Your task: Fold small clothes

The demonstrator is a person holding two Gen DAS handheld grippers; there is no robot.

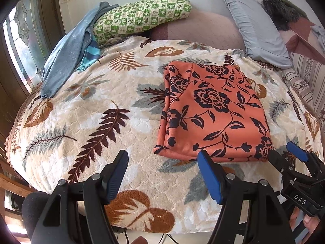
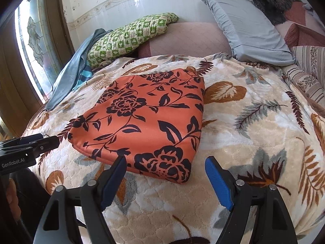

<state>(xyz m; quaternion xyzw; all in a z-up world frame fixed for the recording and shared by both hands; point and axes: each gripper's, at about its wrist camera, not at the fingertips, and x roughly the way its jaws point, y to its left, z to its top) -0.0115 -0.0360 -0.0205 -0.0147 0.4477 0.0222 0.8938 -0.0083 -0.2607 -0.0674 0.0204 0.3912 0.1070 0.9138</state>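
A leaf-patterned fleece blanket (image 2: 243,142) covers the bed. On its middle lies an orange garment with dark blue flowers (image 2: 146,120), folded into a neat rectangle. The left gripper (image 1: 162,174) and right gripper (image 2: 165,178) hover near its front edge, both spread wide, holding nothing.

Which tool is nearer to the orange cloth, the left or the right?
Right. The right tool stands open at the orange cloth's near corner, one finger almost touching its edge. The left tool is open too, off the cloth's near-left corner, over the blanket.

Folded garment (image 1: 213,109) on blanket (image 1: 91,105), pillows (image 1: 140,16) behind
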